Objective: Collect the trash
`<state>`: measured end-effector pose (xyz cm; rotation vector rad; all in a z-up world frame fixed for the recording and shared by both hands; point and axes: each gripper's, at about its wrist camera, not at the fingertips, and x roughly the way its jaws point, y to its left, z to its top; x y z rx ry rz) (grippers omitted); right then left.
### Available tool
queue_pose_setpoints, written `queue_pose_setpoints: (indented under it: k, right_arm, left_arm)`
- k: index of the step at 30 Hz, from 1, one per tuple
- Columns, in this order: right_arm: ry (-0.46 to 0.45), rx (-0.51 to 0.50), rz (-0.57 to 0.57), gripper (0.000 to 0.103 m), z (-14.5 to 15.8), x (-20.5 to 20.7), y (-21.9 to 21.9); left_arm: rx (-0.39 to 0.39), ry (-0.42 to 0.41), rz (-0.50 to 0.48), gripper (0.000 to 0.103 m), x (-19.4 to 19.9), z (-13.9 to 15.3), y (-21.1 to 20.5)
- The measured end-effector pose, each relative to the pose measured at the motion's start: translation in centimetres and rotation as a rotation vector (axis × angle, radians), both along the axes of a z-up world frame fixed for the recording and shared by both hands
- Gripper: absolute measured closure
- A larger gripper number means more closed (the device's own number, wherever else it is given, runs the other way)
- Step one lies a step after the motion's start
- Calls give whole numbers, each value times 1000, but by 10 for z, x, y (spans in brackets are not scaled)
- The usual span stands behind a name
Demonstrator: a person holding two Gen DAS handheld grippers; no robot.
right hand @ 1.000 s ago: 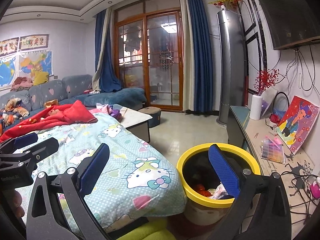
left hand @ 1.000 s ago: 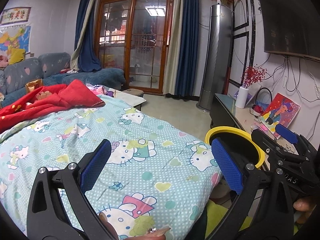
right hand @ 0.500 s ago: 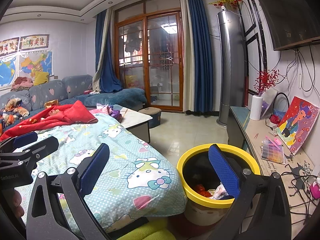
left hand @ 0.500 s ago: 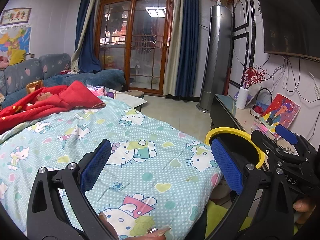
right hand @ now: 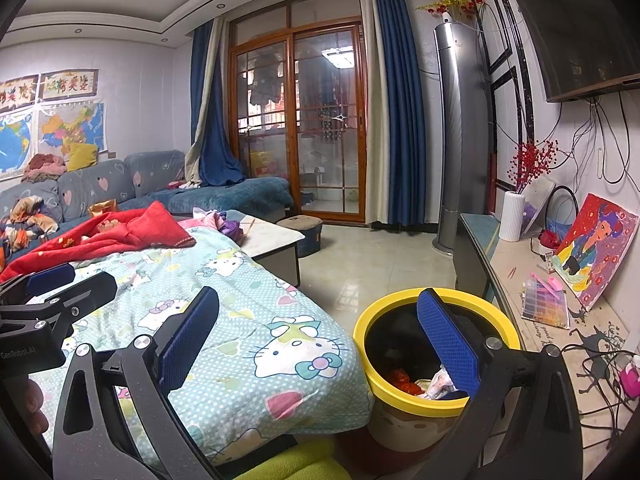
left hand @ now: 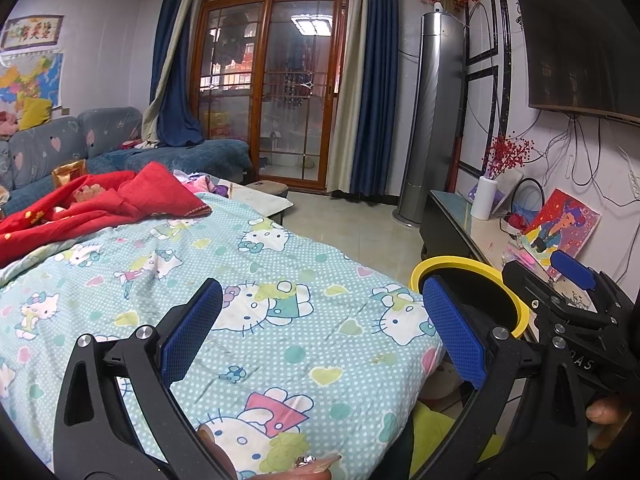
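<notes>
bin (right hand: 400, 400) mouth open, quilt (right hand: 248, 320) edge beside

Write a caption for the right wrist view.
Open right tool poised over a cartoon-cat quilt beside a yellow-rimmed trash bin.

We see printed cloth quilt (left hand: 248, 280), soft, matt | yellow-rimmed plastic bin (right hand: 400, 304), lower right, smooth | grippers' blue pads (right hand: 448, 340) textured, black matt frames | wood-framed glass door (right hand: 296, 120), upper centre, glossy.

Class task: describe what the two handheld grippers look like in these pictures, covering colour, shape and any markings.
Both the left gripper and the right gripper have black, cut-out frames with silver screws and two blue, textured, oblong pads. The left one's body carries white lettering; no cables show.
</notes>
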<state>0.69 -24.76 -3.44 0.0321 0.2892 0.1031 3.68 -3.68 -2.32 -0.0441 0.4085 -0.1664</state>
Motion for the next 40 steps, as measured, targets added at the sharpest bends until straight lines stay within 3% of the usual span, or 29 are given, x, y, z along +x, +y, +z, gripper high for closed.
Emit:
queue_pose_setpoints:
  k: [26,31,35,37,40]
  right_arm:
    - [10,4,-29,6,3,4,-5]
    - [15,-18,-11,6,12,12,0]
    - [28,-38,125,6,23,29,39]
    - [54,-49,225,6,25,39,70]
    - [198,-81,435,6,17,63,154]
  left_arm:
    - [6,16,13,11,4,1,-3]
    - [-39,42,43,11,7,1,10]
    - [-72,71,189,11,4,11,57]
    - [-87,100,344,11,-4,14,107]
    - [-58,145,563,11,-23,10,177]
